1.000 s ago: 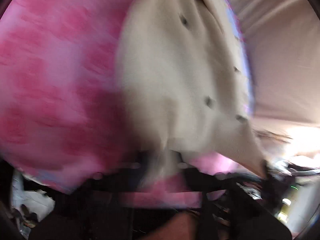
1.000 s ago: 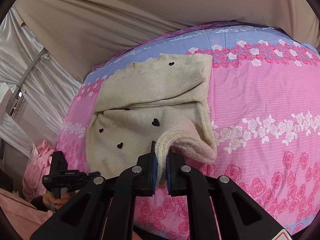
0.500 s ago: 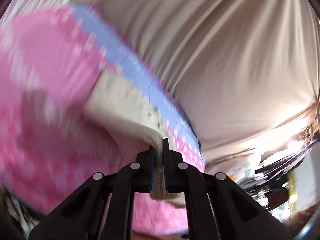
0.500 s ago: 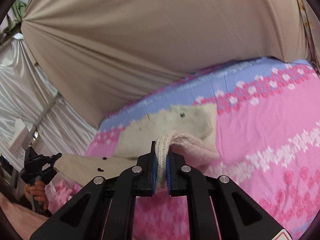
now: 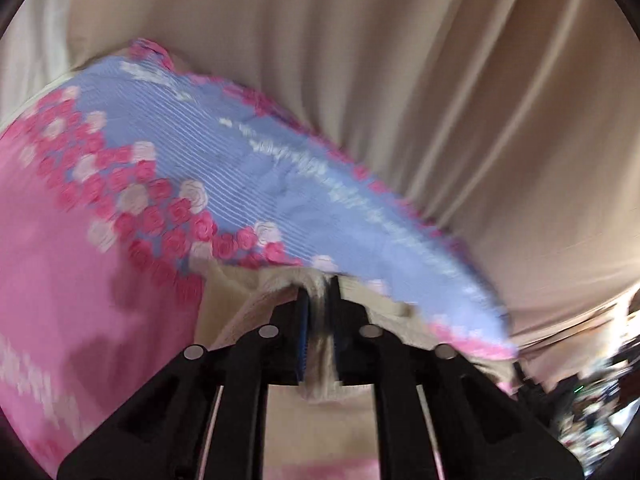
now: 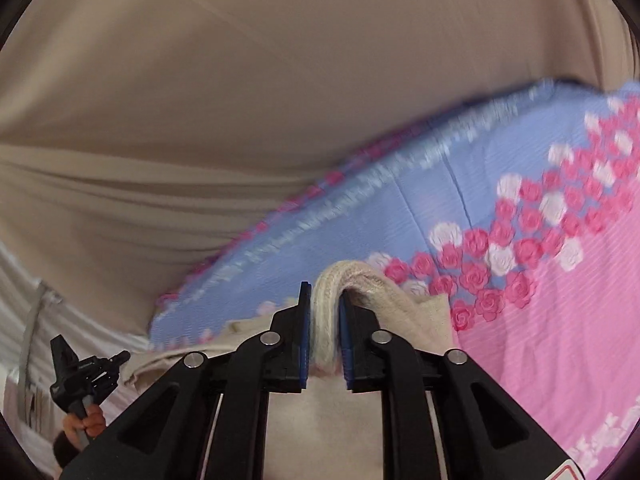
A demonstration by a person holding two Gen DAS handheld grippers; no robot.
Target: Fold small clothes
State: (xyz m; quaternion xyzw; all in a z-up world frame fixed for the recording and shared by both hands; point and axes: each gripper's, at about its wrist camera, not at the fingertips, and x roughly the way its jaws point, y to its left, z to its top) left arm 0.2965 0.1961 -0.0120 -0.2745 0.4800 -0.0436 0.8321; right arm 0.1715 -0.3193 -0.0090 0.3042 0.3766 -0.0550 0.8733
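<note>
**knitfold_newbie:** ok so what's your left claw cam showing right now? pic's kinda smeary for me

**me:** yeah it's blurry; left wrist view first then. My left gripper (image 5: 318,312) has a strip of the cream sweater (image 5: 320,420) between its blue pads; the jaws are easing apart, fairly narrow gap, and the knit still fills that gap; whether the pads still press on it I honestly can't tell through the blur. The rest of the sweater lies below the fingers and spreads out to both sides, on the pink rose bedspread (image 5: 80,280); the blue band of that bedspread (image 5: 280,184) runs just past the fingertips, and a beige curtain (image 5: 400,80) fills everything behind it.

**knitfold_newbie:** and the other one?

**me:** right wrist view is sharper; my right gripper (image 6: 323,308) has the ribbed edge of the sweater (image 6: 332,280) looped up between the pads like a little arch; these jaws are opening too, and you can see a sliver of daylight on the right-hand pad, while the knit sits against the left one. More of the sweater lies flat under the fingers and off to the left, over the same bedspread; blue band ahead, pink roses to the right. Bottom left corner you can spot my left gripper from the side, hand (image 6: 86,424) wrapped round its handle, well apart from the right one; can't read its jaws from that angle.
</note>
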